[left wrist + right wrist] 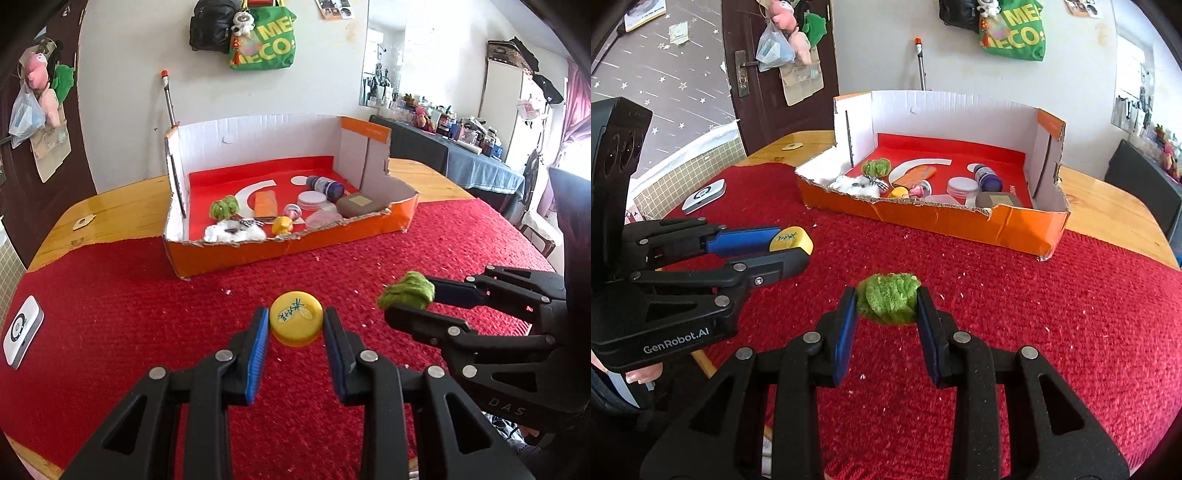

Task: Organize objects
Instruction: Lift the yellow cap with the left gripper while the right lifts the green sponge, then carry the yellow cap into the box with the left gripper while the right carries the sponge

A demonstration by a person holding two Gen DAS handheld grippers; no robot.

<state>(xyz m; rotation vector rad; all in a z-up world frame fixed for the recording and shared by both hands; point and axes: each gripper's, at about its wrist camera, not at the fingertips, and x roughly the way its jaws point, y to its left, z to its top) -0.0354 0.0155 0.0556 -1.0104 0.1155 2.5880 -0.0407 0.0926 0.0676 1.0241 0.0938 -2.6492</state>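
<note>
My left gripper (295,323) is shut on a round yellow cap (295,323) with dark print, held over the red cloth; it also shows in the right wrist view (792,240). My right gripper (887,304) is shut on a fuzzy green pompom (887,304), seen from the left wrist view (406,290) at right. An orange cardboard box (295,247) with a cut-down front wall stands ahead on the table. It holds another green pompom (223,206), a white fluffy toy, a yellow piece, a purple bottle (325,184), white lids and a grey block.
A red cloth (147,314) covers the near part of a wooden table (110,203). A white device (22,330) lies on the cloth at far left. A small white tag (84,221) lies on the wood. A door, hanging bags and a cluttered side table stand behind.
</note>
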